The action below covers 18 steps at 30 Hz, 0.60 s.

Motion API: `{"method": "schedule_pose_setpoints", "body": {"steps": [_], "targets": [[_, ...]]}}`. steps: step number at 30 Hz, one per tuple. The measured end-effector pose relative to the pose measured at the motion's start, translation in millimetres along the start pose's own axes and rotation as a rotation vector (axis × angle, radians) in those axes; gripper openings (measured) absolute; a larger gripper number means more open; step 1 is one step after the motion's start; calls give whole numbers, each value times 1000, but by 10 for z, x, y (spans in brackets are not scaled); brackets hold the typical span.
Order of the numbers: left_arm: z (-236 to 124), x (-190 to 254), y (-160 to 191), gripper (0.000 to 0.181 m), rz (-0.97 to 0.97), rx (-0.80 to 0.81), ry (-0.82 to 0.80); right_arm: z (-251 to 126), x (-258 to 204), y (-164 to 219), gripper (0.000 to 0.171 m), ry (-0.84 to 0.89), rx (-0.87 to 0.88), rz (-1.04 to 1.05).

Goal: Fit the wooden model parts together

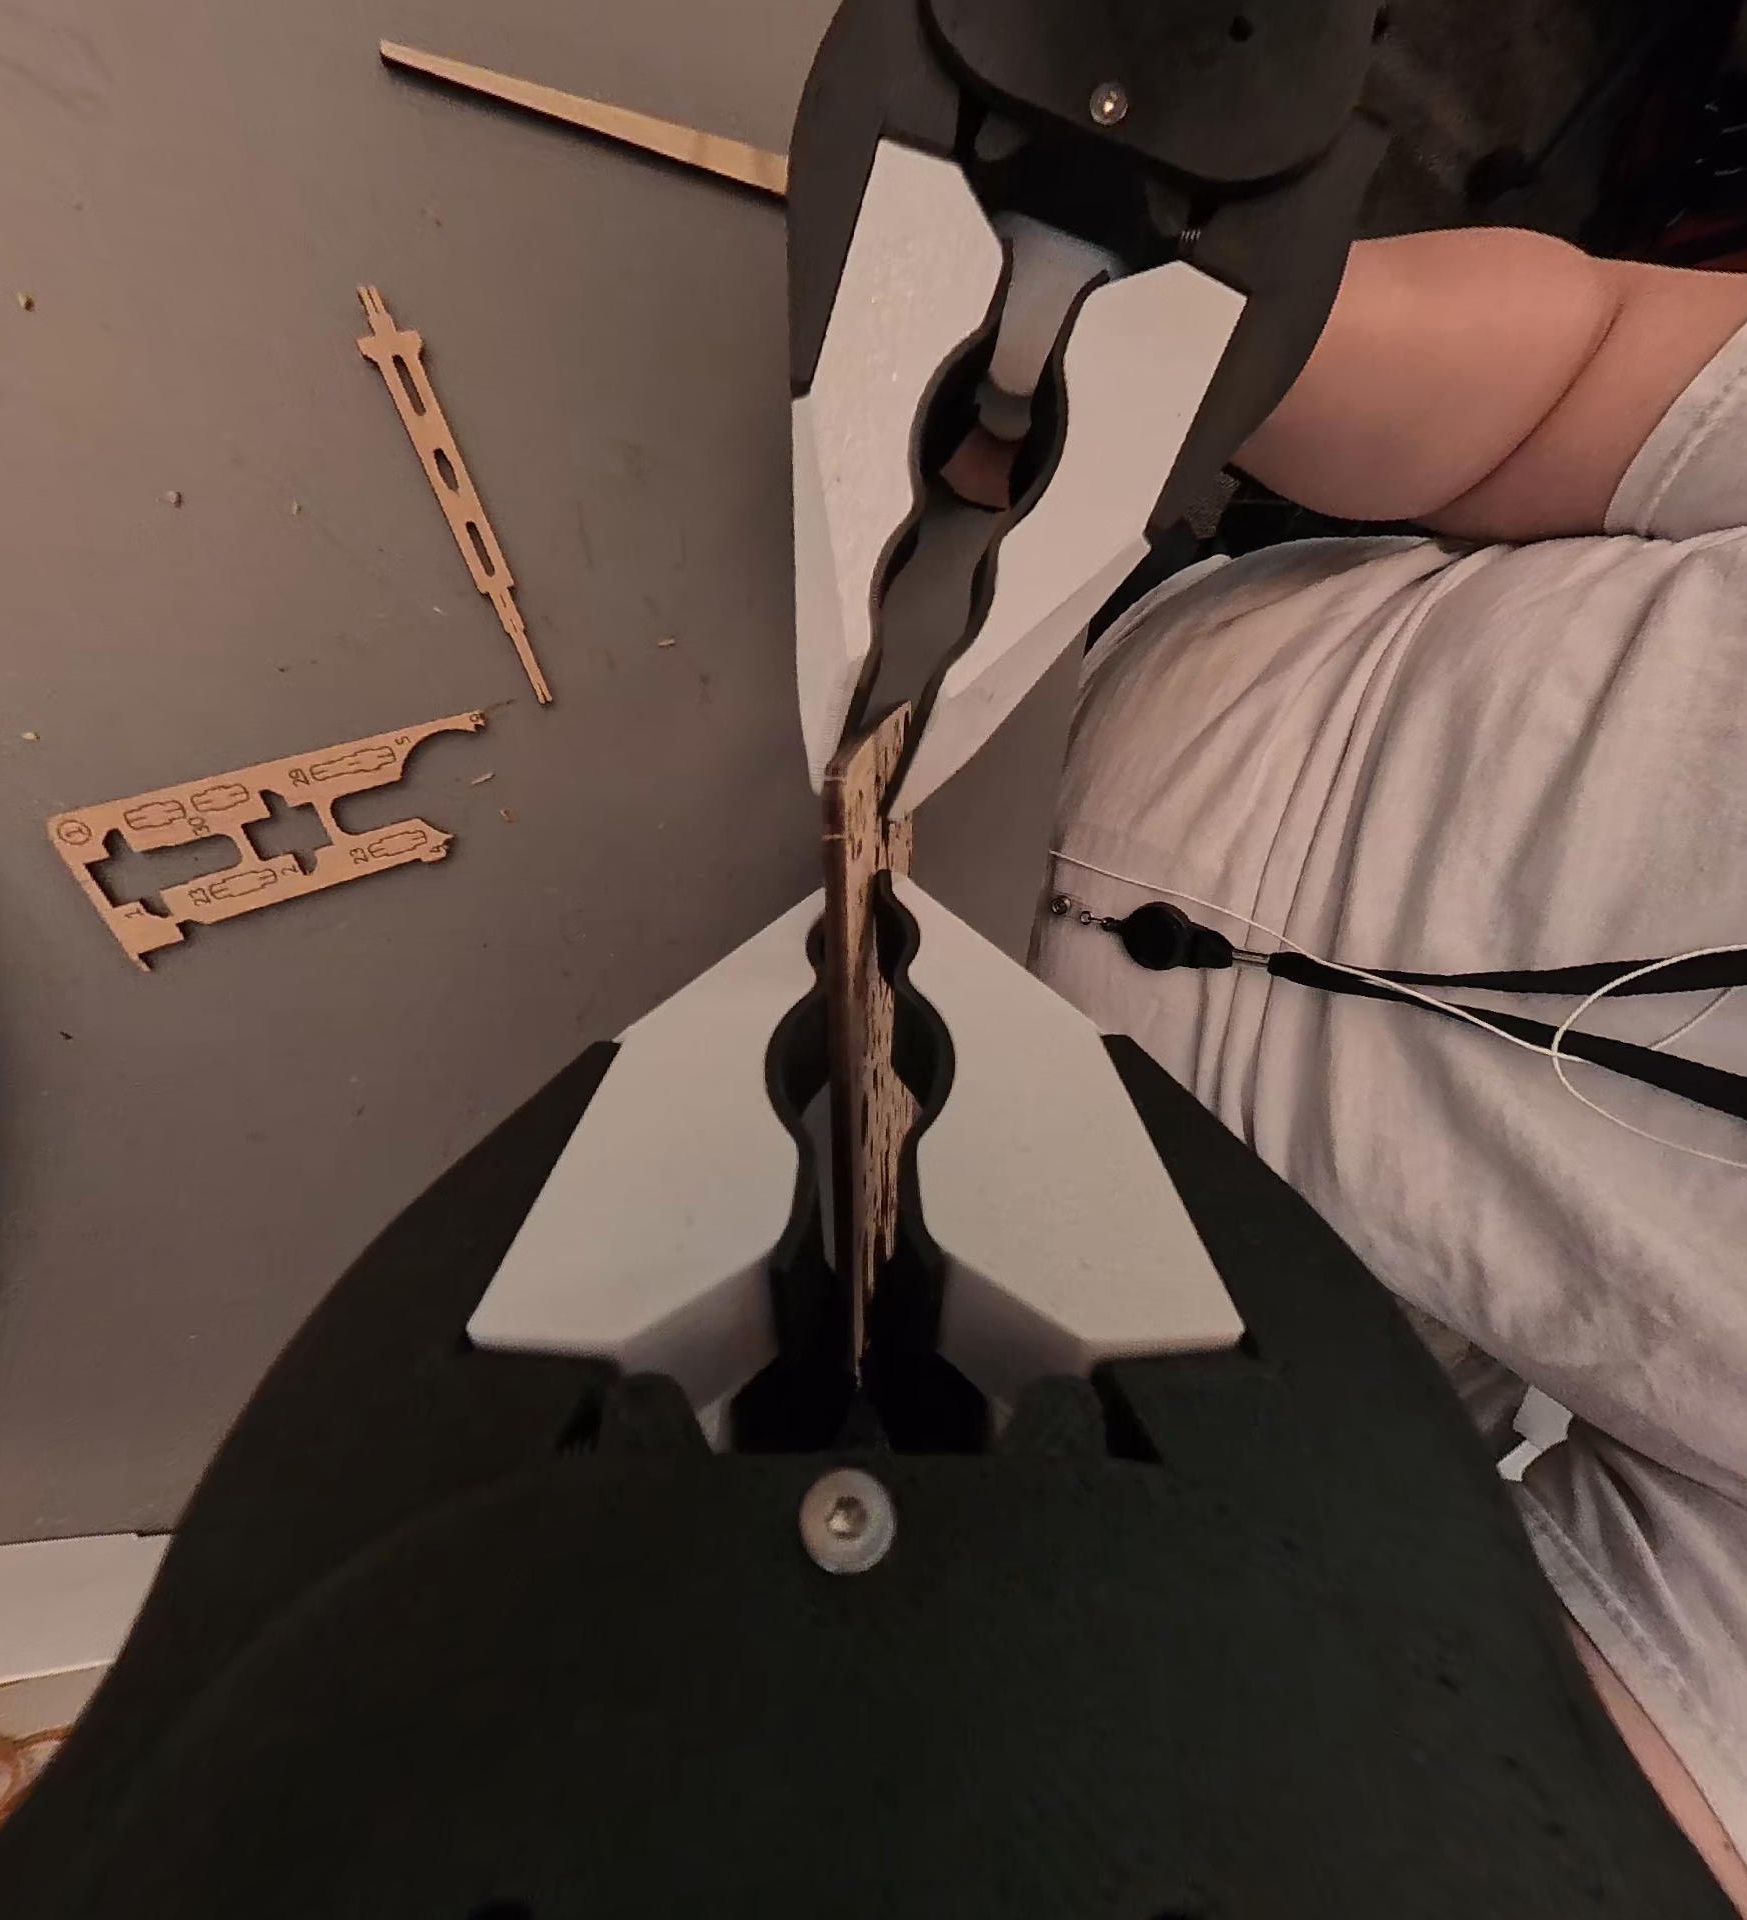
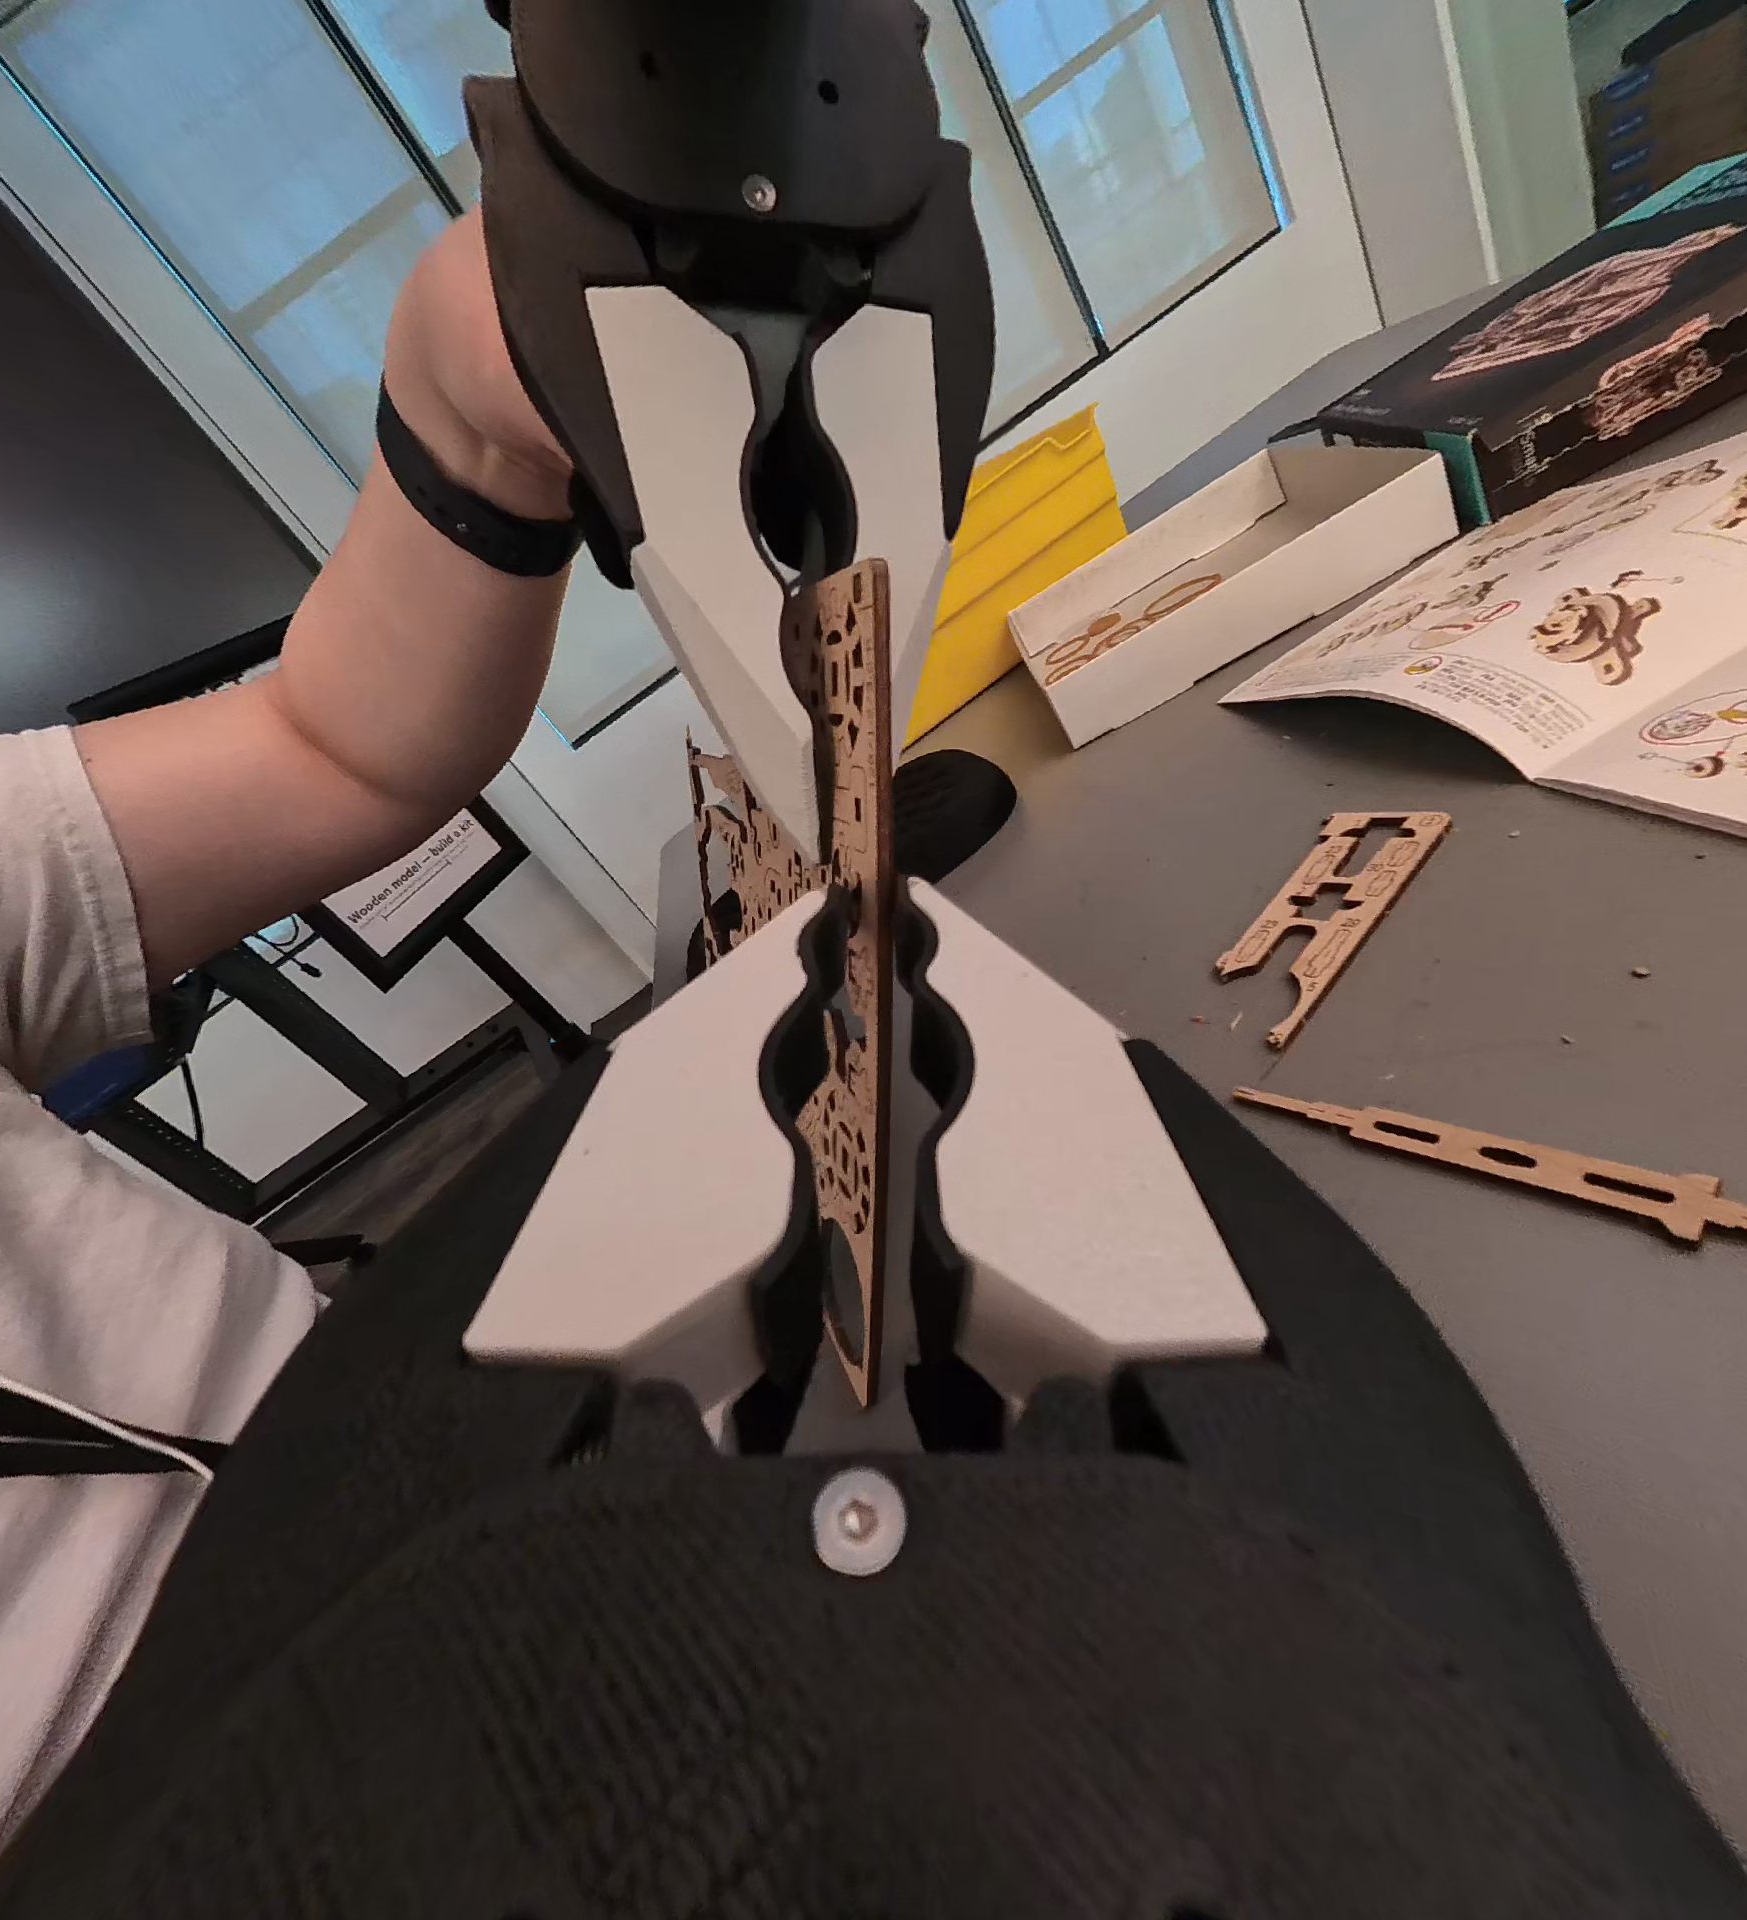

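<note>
A thin laser-cut wooden sheet point(image 1: 867, 821) with many pre-cut parts is held edge-on between both grippers, above the grey table point(image 1: 173, 1039). My left gripper point(image 1: 864, 920) is shut on its near end. My right gripper point(image 1: 879, 743) comes in from the top, shut on its far end. In the right wrist view the same sheet point(image 2: 853, 810) stands between my right gripper point(image 2: 869, 899) below and my left gripper point(image 2: 853, 717) above. A slotted wooden strip point(image 1: 453, 488) and a leftover sheet fragment point(image 1: 256, 831) lie on the table.
A thin wood strip point(image 1: 588, 114) lies at the far edge. The slotted strip point(image 2: 1513, 1164) and fragment point(image 2: 1336, 914) lie to the right, beyond them an instruction booklet point(image 2: 1575, 675), a white box tray point(image 2: 1233, 582), the kit box point(image 2: 1627, 343) and a yellow bin point(image 2: 1035, 561). The person's arm and white shirt point(image 1: 1471, 831) are close by. Left and right tips are no more than a few centimetres apart.
</note>
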<state>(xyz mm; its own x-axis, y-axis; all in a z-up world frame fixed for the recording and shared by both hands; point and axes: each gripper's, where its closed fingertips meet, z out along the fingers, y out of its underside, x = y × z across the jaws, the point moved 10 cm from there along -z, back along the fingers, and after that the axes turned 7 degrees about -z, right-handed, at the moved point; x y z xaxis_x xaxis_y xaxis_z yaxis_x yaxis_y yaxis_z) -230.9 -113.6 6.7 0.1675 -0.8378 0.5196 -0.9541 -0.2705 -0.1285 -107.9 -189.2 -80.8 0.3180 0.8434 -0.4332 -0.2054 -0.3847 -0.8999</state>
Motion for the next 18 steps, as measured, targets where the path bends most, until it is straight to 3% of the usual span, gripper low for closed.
{"method": "schedule_pose_setpoints", "body": {"steps": [18], "targets": [[29,-58,31,1,-25,15,-5,36,-46,8,8,108,-41,-80]]}}
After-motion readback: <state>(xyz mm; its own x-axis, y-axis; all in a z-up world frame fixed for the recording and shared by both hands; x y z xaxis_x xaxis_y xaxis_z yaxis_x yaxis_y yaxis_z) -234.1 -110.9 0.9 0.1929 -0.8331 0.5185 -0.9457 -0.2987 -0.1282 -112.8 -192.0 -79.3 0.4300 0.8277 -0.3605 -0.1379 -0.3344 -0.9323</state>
